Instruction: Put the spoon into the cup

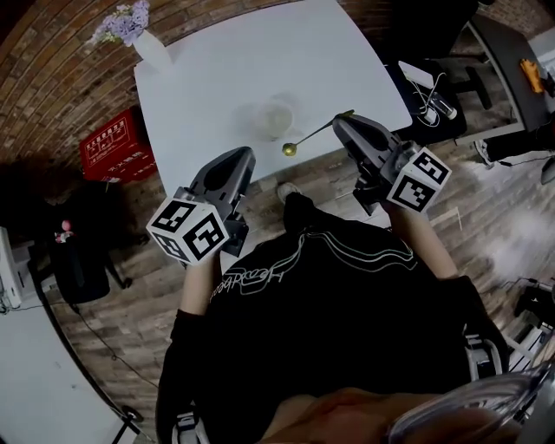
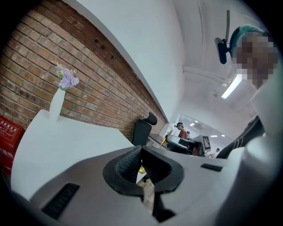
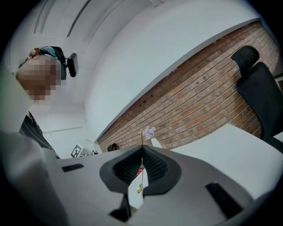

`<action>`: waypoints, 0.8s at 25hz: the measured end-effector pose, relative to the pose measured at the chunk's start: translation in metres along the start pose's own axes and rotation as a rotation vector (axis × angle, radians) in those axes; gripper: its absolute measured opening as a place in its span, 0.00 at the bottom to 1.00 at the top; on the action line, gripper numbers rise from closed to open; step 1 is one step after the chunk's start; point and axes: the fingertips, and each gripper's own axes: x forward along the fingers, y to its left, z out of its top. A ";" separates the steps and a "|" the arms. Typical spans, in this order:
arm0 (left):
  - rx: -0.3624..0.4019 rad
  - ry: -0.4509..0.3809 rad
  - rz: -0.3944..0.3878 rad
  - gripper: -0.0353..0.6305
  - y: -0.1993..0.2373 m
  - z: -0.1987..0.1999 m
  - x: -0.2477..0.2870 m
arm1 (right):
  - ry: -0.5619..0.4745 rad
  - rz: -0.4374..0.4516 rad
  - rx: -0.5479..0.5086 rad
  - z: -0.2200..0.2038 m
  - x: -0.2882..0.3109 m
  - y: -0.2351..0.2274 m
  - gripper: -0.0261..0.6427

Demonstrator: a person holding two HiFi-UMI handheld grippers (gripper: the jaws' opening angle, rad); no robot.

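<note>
Brick walls ring a white surface (image 1: 217,69). The spoon (image 1: 314,134) hangs at its near edge, handle pinched in the right hand-held gripper (image 1: 341,121), bowl just short of the cup (image 1: 274,119) standing near that edge. The pickup looks done; lowering the spoon in remains. The left hand-held gripper (image 1: 246,156) is pressed together, empty.

White table (image 1: 217,69). The cup (image 1: 276,117) on it seems clear or pale frosted, though that is hard to tell against the white. Gold spoon (image 1: 310,135). White vase (image 1: 152,50) with lilac flowers (image 1: 123,22). Red crate (image 1: 117,146) with white print. Red-brown brick wall (image 2: 75,66) with pale mortar lines. Brown plank floor (image 1: 113,321). Left gripper (image 1: 245,156) and right gripper (image 1: 340,121) are grey with black ribbed pads (image 3: 128,167). Their cubes (image 1: 191,230) are white with black square markers. Black top (image 1: 347,303) with white line print. Black chair (image 3: 261,92).
</note>
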 end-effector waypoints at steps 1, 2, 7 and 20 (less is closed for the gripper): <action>-0.008 0.002 0.010 0.06 0.005 0.002 0.004 | 0.008 0.007 0.007 0.001 0.006 -0.006 0.04; -0.014 0.006 0.019 0.06 0.011 0.004 0.008 | 0.014 0.014 0.012 0.002 0.012 -0.012 0.04; -0.036 0.018 0.056 0.06 0.037 0.014 0.030 | 0.032 0.032 0.025 0.008 0.043 -0.044 0.04; -0.128 0.054 0.132 0.06 0.104 0.008 0.056 | 0.161 0.004 0.017 -0.029 0.101 -0.111 0.04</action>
